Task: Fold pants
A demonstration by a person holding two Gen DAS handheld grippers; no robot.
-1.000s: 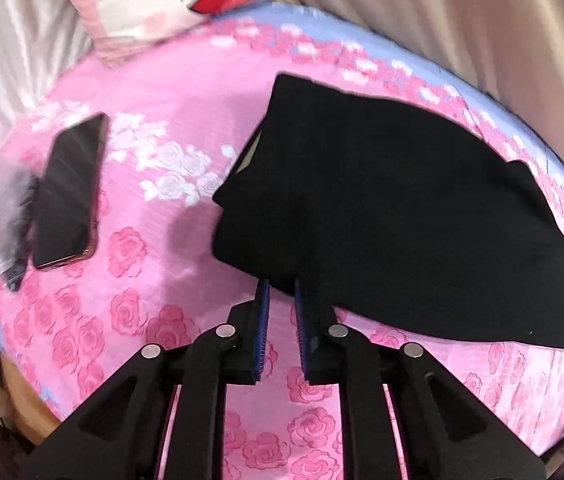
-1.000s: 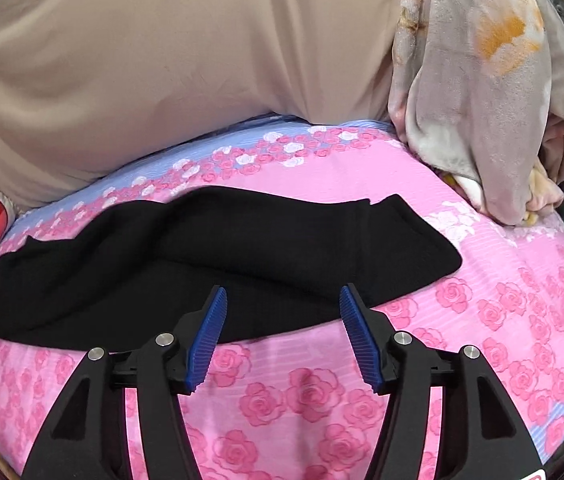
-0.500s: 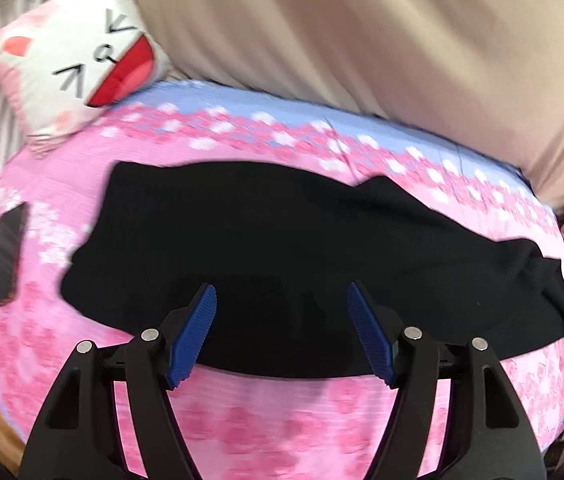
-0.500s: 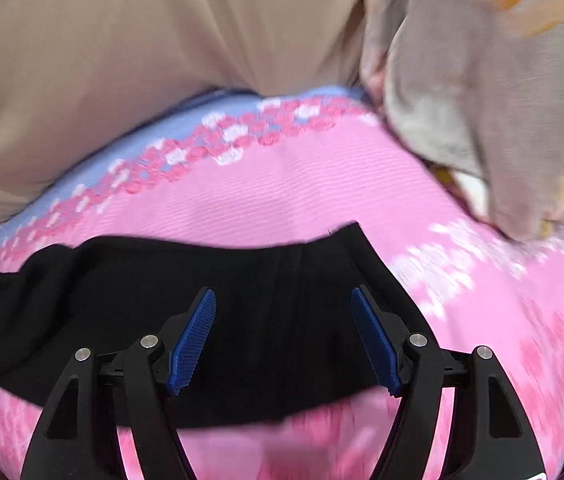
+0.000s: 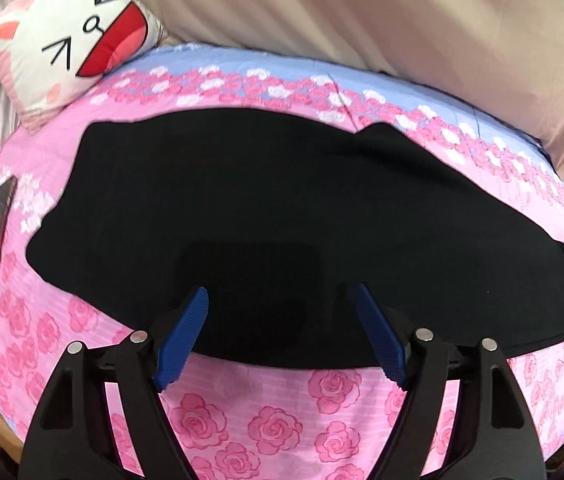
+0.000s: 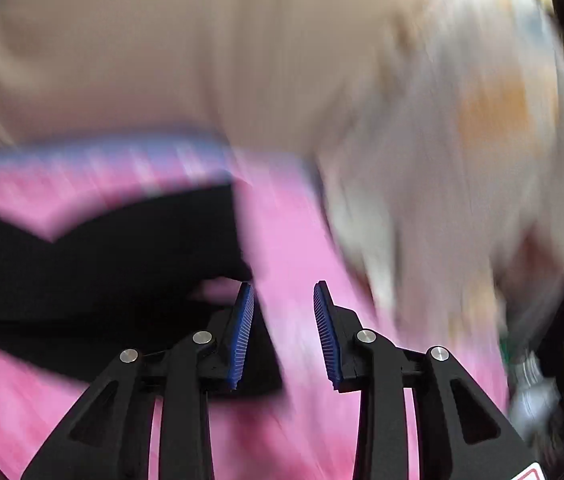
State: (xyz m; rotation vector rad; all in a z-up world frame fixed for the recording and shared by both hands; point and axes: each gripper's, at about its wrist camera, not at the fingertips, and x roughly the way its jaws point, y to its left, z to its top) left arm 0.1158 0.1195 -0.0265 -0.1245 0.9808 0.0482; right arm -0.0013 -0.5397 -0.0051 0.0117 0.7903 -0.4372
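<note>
The left gripper (image 5: 280,300) has matte black angular arms with triangular cut-outs, round silver screw heads at the joints, and ribbed blue pads (image 5: 181,338) (finely grooved). The right gripper (image 6: 283,294) looks the same, with a red-and-white marking at its lower corner.

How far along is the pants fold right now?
Done: the black pants lie doubled lengthwise on the pink bedsheet. In hand: nothing; the left gripper has just opened, and the right gripper, just narrowing, has only sheet between its fingers. Left: folding end to end.
</note>
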